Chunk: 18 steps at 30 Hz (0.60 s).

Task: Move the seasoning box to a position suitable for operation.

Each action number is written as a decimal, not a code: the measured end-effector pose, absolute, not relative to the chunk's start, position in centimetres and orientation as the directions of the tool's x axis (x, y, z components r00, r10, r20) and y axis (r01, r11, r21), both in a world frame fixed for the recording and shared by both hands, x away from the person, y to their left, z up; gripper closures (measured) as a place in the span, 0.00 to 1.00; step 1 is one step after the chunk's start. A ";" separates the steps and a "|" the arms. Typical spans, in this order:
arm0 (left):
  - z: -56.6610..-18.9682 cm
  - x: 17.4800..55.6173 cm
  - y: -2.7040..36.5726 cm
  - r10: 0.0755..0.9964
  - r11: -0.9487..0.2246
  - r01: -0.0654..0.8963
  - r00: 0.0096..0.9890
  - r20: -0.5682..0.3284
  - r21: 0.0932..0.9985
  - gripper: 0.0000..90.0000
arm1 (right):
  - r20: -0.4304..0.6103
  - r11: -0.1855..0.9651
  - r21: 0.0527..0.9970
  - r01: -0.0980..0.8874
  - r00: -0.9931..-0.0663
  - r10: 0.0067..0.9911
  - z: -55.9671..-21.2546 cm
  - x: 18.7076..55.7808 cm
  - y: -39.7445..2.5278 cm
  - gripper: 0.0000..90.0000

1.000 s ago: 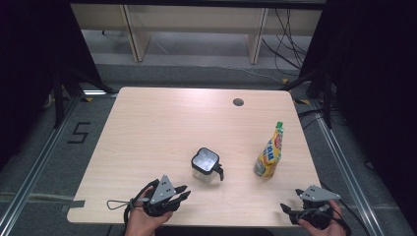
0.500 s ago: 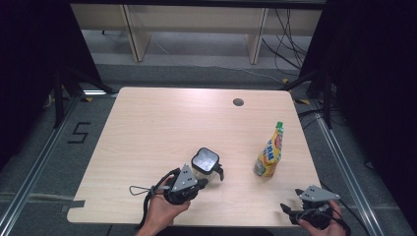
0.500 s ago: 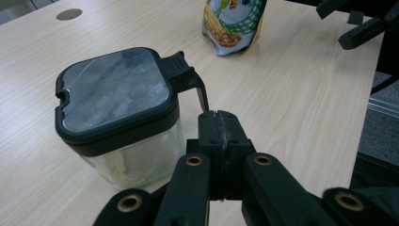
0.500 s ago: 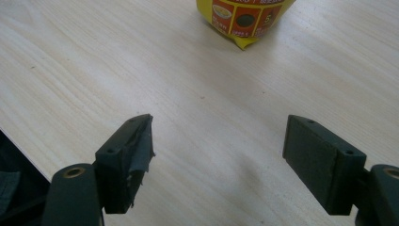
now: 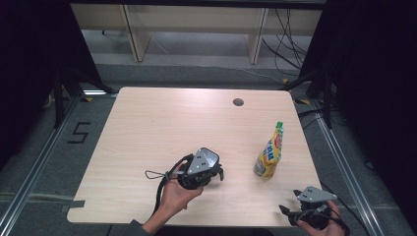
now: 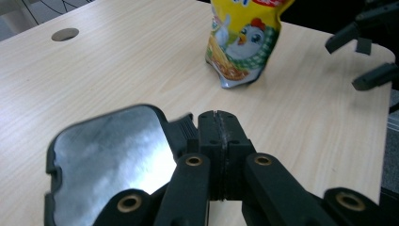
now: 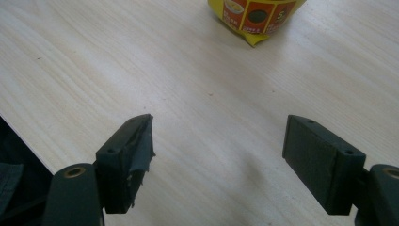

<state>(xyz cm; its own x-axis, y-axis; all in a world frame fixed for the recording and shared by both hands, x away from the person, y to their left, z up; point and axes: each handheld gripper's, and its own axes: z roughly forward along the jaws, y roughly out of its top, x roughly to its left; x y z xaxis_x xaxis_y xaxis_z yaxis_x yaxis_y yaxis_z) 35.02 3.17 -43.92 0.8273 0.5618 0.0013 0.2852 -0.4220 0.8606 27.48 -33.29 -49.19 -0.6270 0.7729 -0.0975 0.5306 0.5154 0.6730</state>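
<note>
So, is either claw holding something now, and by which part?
The left claw is shut beside the metal cup; whether it pinches the handle cannot be told. The right claw is open, holding nothing.

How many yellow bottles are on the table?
1. The yellow bottle with a green cap stands upright on the table's right side, beyond the right gripper and right of the left gripper.

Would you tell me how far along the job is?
Nothing looks finished: the yellow pouch stands alone. In hand: the left gripper, jaws shut, sits beside the handle of the metal cup. The right gripper hangs open near the table edge; lifting or pouring is left.
</note>
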 end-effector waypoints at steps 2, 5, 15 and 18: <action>-43.5 35.7 2.8 0.560 -0.432 0.278 0.829 0.013 0.858 0.99 | -0.102 0.521 0.672 0.526 -0.632 0.768 -49.2 27.5 -33.2 0.29; -43.1 36.2 2.4 0.561 -0.448 0.274 0.827 0.029 0.851 0.99 | -0.112 0.532 0.674 0.513 -0.641 0.760 -49.2 27.6 -33.3 0.29; -43.4 38.0 0.6 0.558 -0.503 0.286 0.828 0.054 0.815 0.99 | -0.103 0.536 0.658 0.530 -0.641 0.761 -49.3 27.5 -33.2 0.29; -43.8 38.4 0.2 0.559 -0.518 0.311 0.828 0.041 0.797 0.99 | -0.100 0.535 0.656 0.533 -0.641 0.761 -49.4 27.4 -33.1 0.29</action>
